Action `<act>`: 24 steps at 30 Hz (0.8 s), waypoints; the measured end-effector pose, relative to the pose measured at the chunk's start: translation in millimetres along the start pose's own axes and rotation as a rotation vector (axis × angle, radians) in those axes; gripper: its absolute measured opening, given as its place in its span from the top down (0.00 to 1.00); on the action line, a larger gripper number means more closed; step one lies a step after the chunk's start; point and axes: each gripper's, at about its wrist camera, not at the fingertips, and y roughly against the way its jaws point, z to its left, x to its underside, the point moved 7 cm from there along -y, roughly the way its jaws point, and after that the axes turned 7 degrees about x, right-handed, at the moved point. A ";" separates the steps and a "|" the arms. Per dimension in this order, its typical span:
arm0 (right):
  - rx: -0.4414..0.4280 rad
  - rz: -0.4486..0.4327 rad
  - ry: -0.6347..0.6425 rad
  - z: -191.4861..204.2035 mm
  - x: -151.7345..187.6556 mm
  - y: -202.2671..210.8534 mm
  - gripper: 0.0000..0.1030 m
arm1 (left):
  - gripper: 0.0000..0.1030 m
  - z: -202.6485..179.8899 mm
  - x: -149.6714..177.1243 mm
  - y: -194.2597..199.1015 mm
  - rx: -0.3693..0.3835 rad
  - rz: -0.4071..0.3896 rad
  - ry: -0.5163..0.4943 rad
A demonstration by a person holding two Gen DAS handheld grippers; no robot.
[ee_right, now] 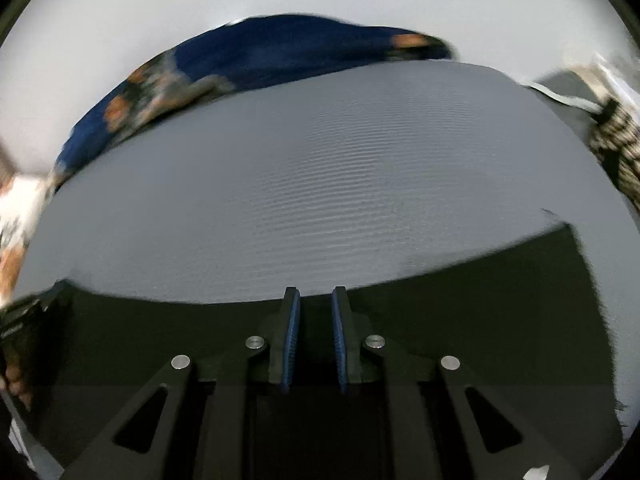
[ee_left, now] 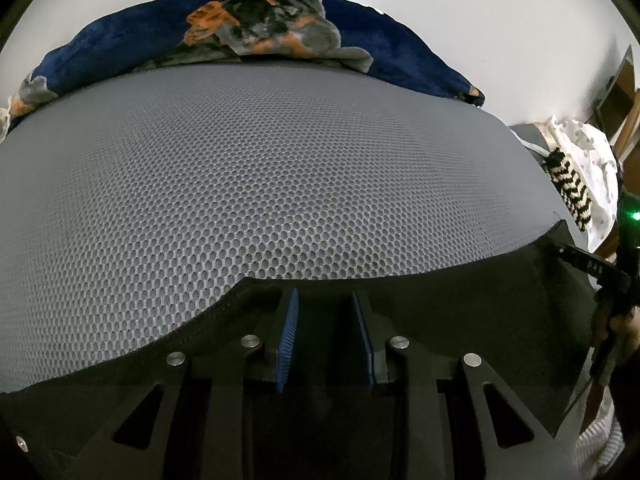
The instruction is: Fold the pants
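Black pants lie along the near edge of a grey mesh mattress. My left gripper is open over the pants' far edge, its blue pads apart with nothing between them. In the right wrist view the same black pants spread across the near part of the mattress. My right gripper is open with a narrow gap, over the pants' far edge. The right view is motion-blurred. The right gripper's body shows at the right edge of the left view.
A dark blue blanket with orange and grey print is bunched at the far end of the mattress. A white spotted cloth and a black-and-white zigzag item lie at the right. A white wall is behind.
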 end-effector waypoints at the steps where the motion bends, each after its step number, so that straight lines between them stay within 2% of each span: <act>1: 0.033 -0.007 -0.017 -16.4 -1.4 1.0 0.88 | 0.71 0.3 0.0 0.2 0.001 0.000 0.004; 4: 0.114 -0.022 -0.073 -59.5 -4.9 4.7 0.80 | 0.71 0.7 0.0 1.3 0.003 -0.007 0.015; 6: 0.155 -0.023 -0.112 -88.0 -5.4 7.2 0.79 | 0.71 1.2 0.3 1.9 0.005 -0.013 0.018; 9: 0.227 -0.005 -0.147 -128.6 -3.8 11.5 0.73 | 0.71 -0.1 0.5 2.3 -0.005 -0.013 0.017; 13: 0.248 0.018 -0.177 -165.0 -3.5 18.7 0.73 | 0.71 -4.0 -1.4 4.5 -0.023 -0.002 0.027; 19: 0.099 0.057 -0.238 -193.1 6.2 40.4 0.70 | 0.70 -17.0 6.9 22.3 -0.056 0.006 0.008; 24: -0.057 0.166 -0.301 -207.6 25.9 44.4 0.68 | 0.65 -28.3 29.0 43.9 -0.054 0.012 0.004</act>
